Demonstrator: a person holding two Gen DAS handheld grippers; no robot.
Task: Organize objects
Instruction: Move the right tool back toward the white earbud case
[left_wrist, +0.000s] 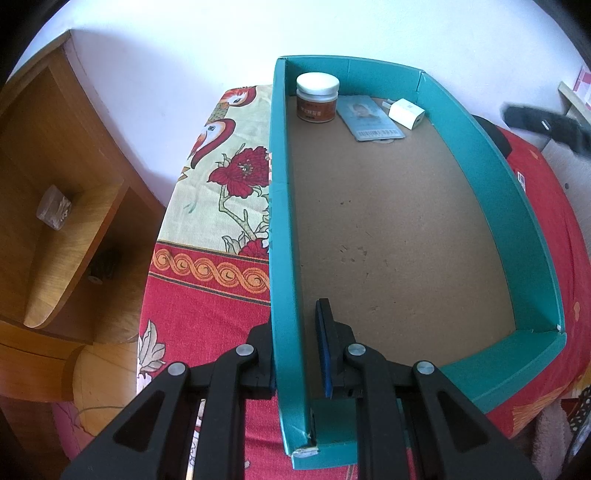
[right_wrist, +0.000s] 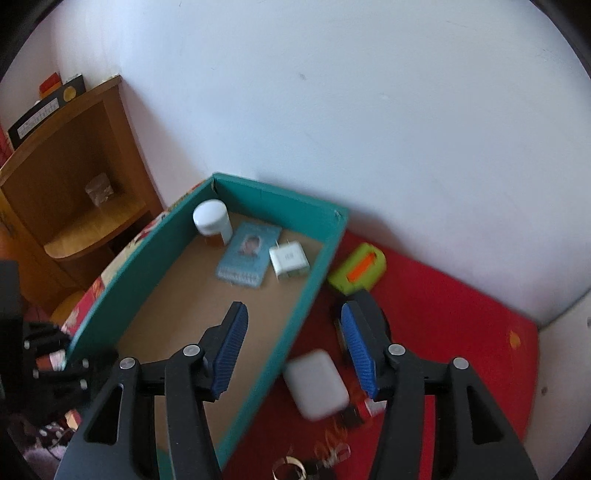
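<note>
Left gripper (left_wrist: 295, 354) pinches the near left wall of the teal box (left_wrist: 280, 221). Right gripper (right_wrist: 291, 347) hangs half open and empty above the box's right wall. Jar (left_wrist: 317, 96), card (left_wrist: 373, 118) and charger (left_wrist: 406, 112) sit along the far wall.

One box (left_wrist: 517, 206) holds one jar (left_wrist: 317, 96), one card (left_wrist: 371, 118) and one charger (left_wrist: 406, 112); outside lie one white case (right_wrist: 316, 384) and one green case (right_wrist: 357, 268).

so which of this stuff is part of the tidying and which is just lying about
Part of the job:
- teal box, left gripper shut on its wall
- jar, ID card, white charger inside
- white case, green case, keys outside
- right gripper, open

Lying about:
- wooden shelf
- floral cloth
</note>
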